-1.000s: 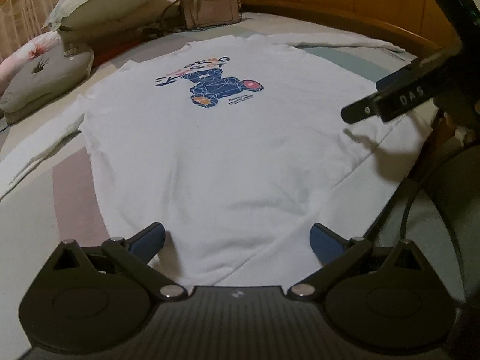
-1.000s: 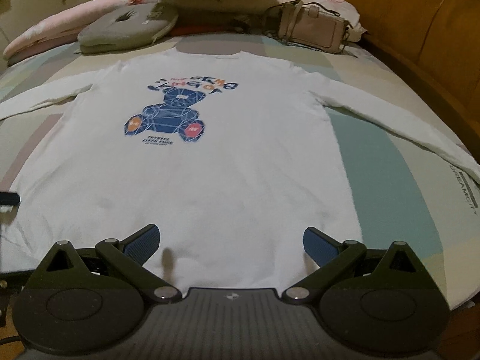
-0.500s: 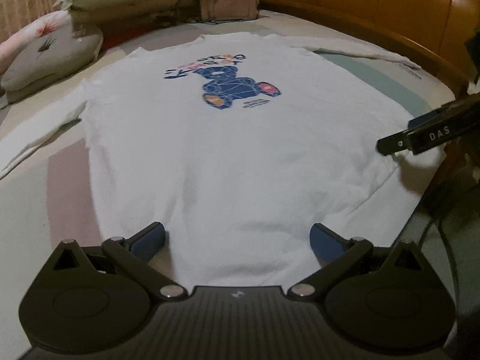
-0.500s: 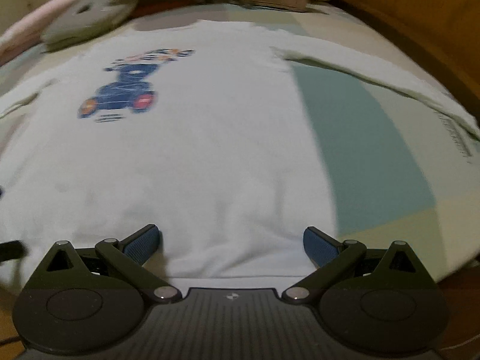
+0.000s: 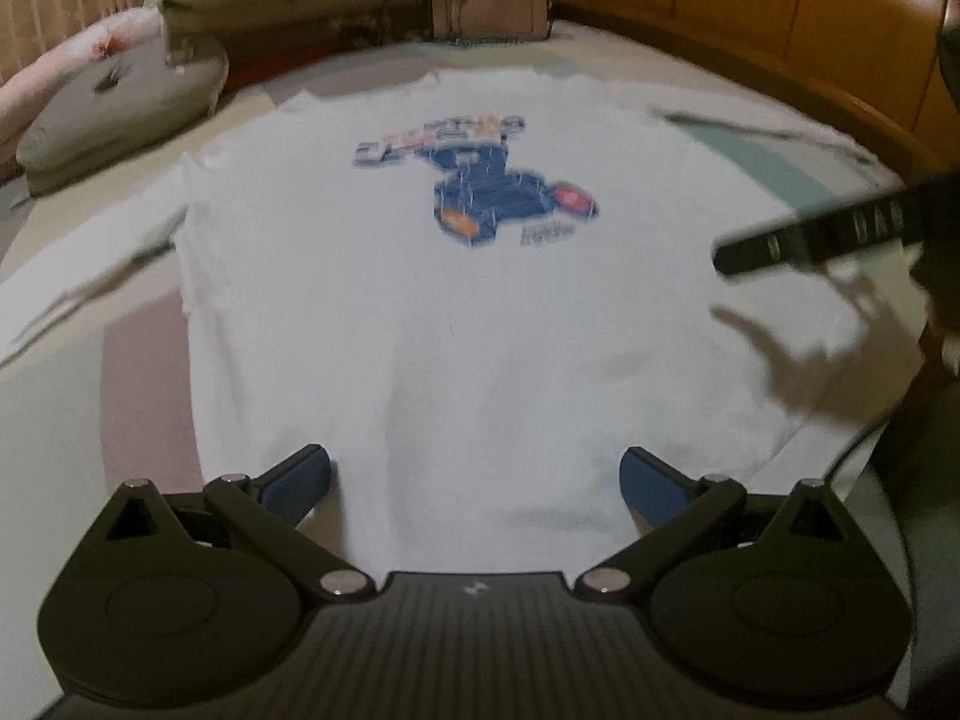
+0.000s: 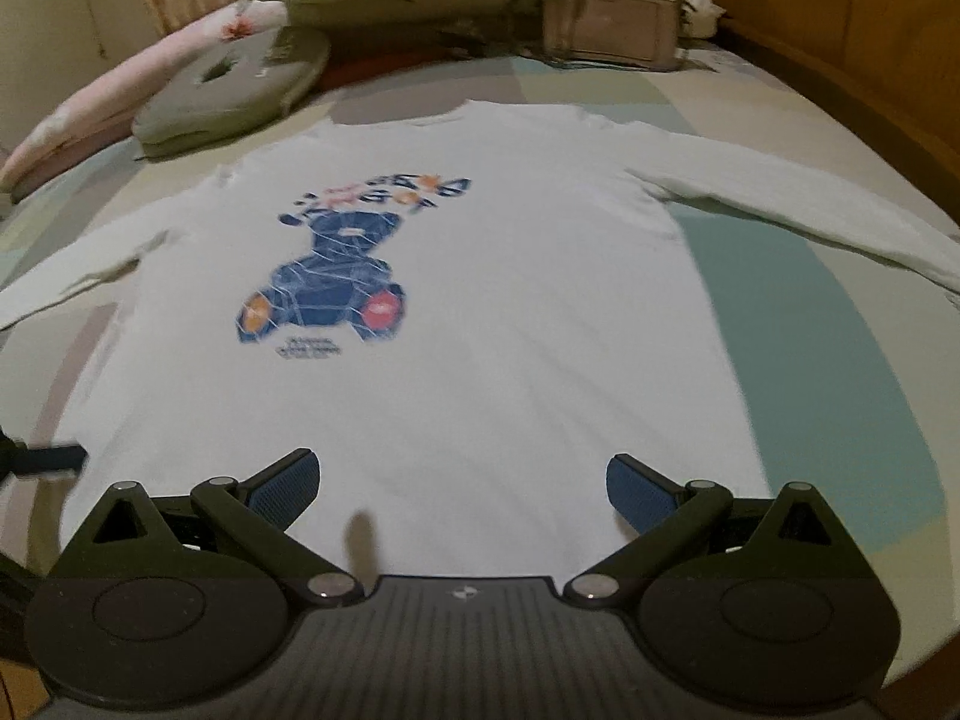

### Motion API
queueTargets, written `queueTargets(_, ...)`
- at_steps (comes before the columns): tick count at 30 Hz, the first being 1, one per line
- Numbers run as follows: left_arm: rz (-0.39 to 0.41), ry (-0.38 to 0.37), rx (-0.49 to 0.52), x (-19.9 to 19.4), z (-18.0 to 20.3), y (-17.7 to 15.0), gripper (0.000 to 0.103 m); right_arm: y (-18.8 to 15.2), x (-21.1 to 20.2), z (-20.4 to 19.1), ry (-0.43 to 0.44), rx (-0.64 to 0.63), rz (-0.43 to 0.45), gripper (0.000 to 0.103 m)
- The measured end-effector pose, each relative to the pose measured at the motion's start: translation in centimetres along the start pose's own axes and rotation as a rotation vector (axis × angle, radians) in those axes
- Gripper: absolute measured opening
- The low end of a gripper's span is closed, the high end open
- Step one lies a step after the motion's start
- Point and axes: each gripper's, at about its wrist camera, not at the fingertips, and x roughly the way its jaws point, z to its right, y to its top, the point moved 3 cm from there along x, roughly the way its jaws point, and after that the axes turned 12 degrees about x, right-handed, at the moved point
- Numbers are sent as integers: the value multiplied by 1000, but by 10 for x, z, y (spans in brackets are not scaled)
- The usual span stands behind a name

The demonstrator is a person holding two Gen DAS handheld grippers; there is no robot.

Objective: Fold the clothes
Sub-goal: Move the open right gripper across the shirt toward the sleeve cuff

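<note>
Compared with half a second ago, the right wrist view has pulled back and levelled: the pillows and the handbag [image 6: 612,21] at the head of the bed are in sight again, where before the camera was tipped low toward the right-hand side of the shirt. In the left wrist view the right gripper's finger, a dark bar with pale lettering, now reaches further in over the shirt's right edge, and both views are smeared with motion blur.

The white long-sleeved shirt [image 6: 480,324] lies flat and face up on the striped bedspread [image 6: 798,324]. Its long axis runs from the hem, which sits just in front of both grippers, away to the neckline near the handbag. The blue bear print [image 6: 327,285] stands upright as seen from the hem, with its lettering above it toward the collar. The sleeves spread out to either side of the body, the right one angling toward the wooden bed frame [image 6: 840,18], the left one [image 5: 78,276] toward the grey round cushion [image 5: 120,102].

The left gripper [image 5: 474,480] hovers over the hem with its fingers spread wide and nothing between them. The right gripper [image 6: 459,483] hangs over the hem likewise, fingers wide apart and empty.
</note>
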Motion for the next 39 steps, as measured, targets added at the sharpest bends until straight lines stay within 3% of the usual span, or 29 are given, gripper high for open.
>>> queueTargets(6,0,0,7,-1,1,-1,102,9,23,0,71,13,-38,103)
queueTargets(14,0,5,-1,-1,2,-2,102,27,37,32,69,24,-13,103)
queueTargets(17,1,5,0,-1,1,-2,102,34,33,38,-36,51,19,103)
queueTargets(19,1,1,2,-1,0,-2,102,36,27,41,65,109,20,103)
queueTargets(23,2,-2,2,-1,0,-2,102,41,31,38,172,162,0,103)
queueTargets(29,8,-14,-28,-10,-6,-5,102,46,33,42,112,151,33,103)
queueTargets(33,58,-31,-70,-19,-16,3,102,50,35,45,72,144,56,103)
queueTargets(39,89,0,-21,-26,-12,16,102,73,45,39,72,67,100,103)
